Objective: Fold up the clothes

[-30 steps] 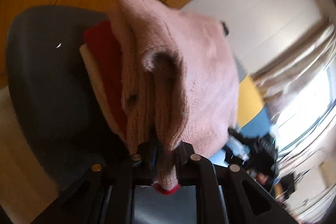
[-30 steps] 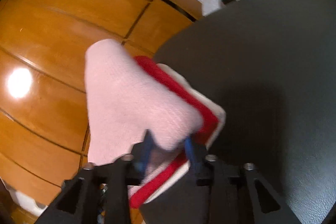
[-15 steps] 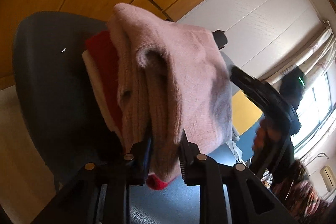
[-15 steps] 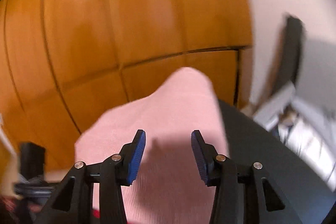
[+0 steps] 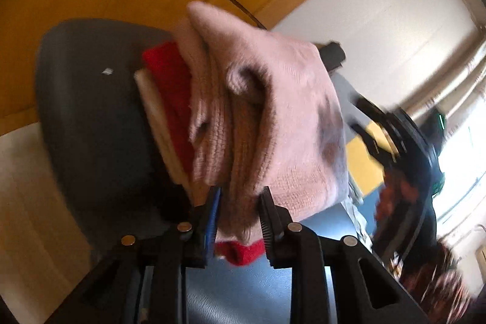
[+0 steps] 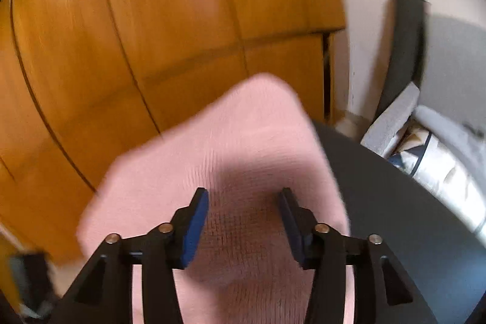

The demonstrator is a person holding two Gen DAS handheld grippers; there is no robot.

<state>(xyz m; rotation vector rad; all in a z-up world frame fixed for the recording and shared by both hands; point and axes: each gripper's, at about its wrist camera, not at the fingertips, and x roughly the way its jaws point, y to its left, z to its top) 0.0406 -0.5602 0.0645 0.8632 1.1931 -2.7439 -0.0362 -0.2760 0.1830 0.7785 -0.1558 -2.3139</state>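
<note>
A folded pink sweater (image 5: 288, 111) tops a stack with a red layer (image 5: 170, 75) and a cream layer (image 5: 155, 111), all on a dark round seat (image 5: 91, 111). My left gripper (image 5: 240, 196) has the sweater's thick near fold filling the gap between its jaws, which are opening. A red edge (image 5: 240, 251) hangs below them. In the right wrist view the pink sweater (image 6: 243, 126) lies under my right gripper (image 6: 244, 196). Its jaws are opening wide above the knit, with nothing between the pads. The right gripper (image 5: 395, 141) shows blurred at the right of the left wrist view.
Wooden panels (image 6: 182, 5) stand behind the seat (image 6: 395, 202). A dark curved backrest (image 6: 407, 35) and pale bedding (image 6: 431, 160) lie to the right. A person's patterned sleeve (image 5: 425, 278) is at the lower right, with a bright window behind.
My right gripper let go of the sweater's edge, rose, rolled level and spread its jaws wide. The left jaws widened a little around the fold and the view tilted slightly.
</note>
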